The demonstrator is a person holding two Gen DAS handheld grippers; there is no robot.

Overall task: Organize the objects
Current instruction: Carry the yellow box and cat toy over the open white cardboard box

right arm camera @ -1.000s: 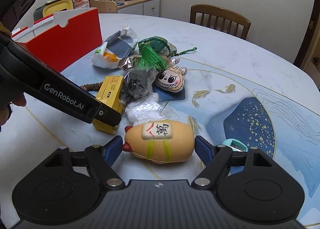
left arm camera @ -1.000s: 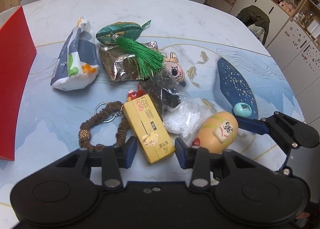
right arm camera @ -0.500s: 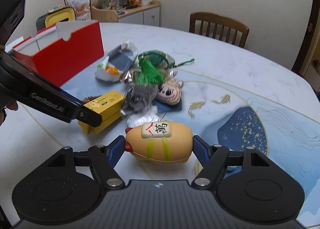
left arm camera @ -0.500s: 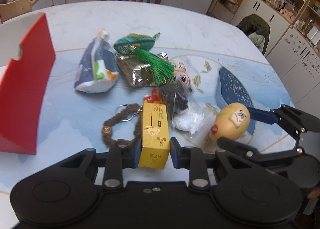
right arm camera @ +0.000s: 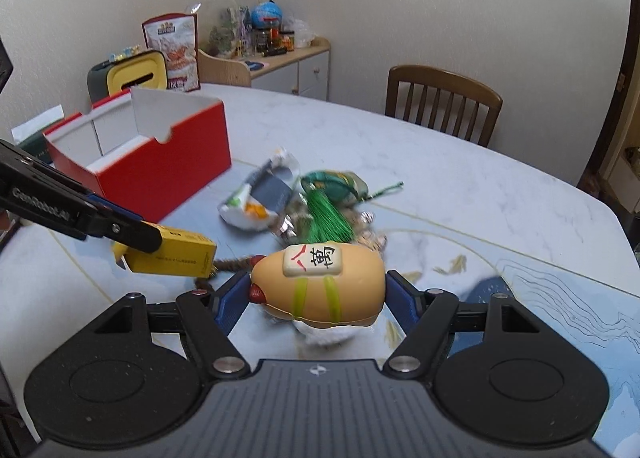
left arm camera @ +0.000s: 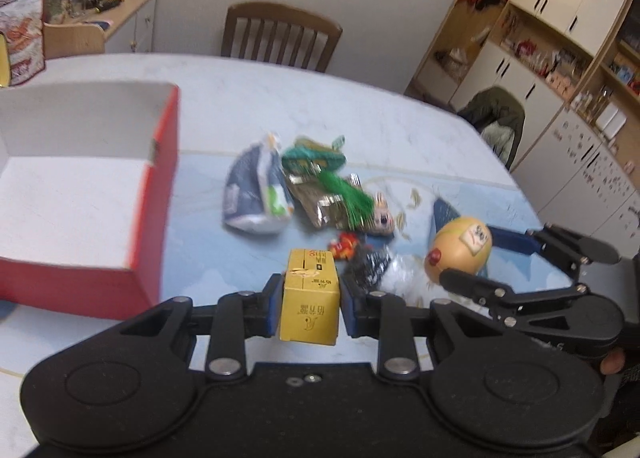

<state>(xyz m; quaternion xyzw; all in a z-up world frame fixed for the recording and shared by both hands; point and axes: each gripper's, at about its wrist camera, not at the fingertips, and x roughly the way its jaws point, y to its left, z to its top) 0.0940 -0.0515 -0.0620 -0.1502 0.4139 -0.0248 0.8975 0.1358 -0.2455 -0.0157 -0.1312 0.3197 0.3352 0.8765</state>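
The left gripper is clamped on a yellow carton, its blue pads pressed against the carton's two long sides; the carton is clear of the table and, in the right wrist view, hangs above the tabletop with its free end pointing toward the right gripper. The left jaws have just been closing, with the carton between them. The right gripper holds a tan egg-shaped toy lengthwise, one pad at the red-tipped narrow end and the other at the blunt end; a white mahjong-style tile bearing black and red characters sits on the toy's upper face. The toy is lifted off the table. An open red box with a white interior stands on the table to the left of the carton, apart from it, and nothing is visible inside. Remaining on the table beyond both grippers, in a close cluster: a blue-and-white snack bag, a green pouch with a green tassel, a crumpled foil packet, a small plush doll head, a clear plastic bag and a brown bead bracelet, partly hidden behind the toy. Motion blur softens the finer details.
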